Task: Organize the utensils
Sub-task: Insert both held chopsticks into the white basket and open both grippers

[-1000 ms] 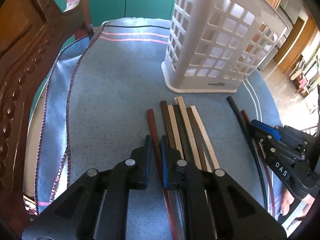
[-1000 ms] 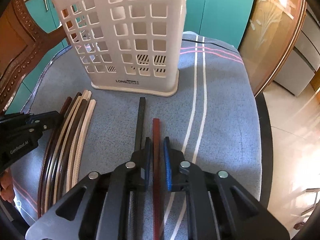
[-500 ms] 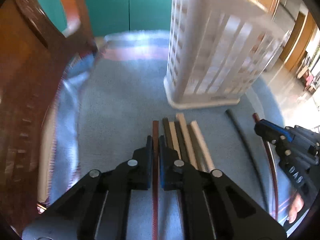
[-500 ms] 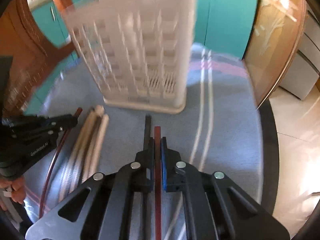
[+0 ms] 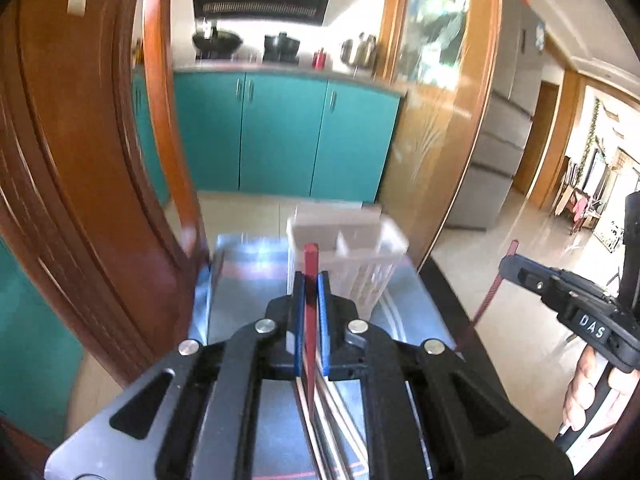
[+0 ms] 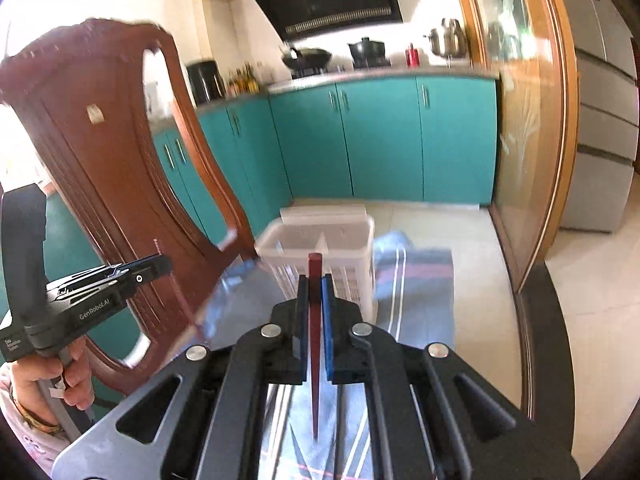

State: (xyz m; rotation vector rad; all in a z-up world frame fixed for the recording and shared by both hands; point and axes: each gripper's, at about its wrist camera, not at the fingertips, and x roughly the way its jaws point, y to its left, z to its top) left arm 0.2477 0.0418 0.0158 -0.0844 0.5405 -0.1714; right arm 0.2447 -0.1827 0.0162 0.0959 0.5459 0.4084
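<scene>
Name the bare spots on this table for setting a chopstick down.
Free: the striped cloth right of the white basket, up to the table's dark edge. Crowded: beneath the left gripper, where loose chopsticks lie.

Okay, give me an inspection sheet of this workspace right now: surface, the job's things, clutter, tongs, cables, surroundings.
Surface: table under a blue striped cloth.
Job's things: white slotted basket upright on the cloth, its visible top looks empty; one red chopstick in the left tongs, a second red chopstick in the right; more chopsticks lie on the cloth below.
Clutter: nothing seen.
Tongs: left tongs shut on their chopstick; right tongs shut on theirs; both raised, pointing toward the basket.
Cables: nothing seen.
Surroundings: carved wooden chair at left, teal cabinets, glass door, kitchen counter behind.
</scene>
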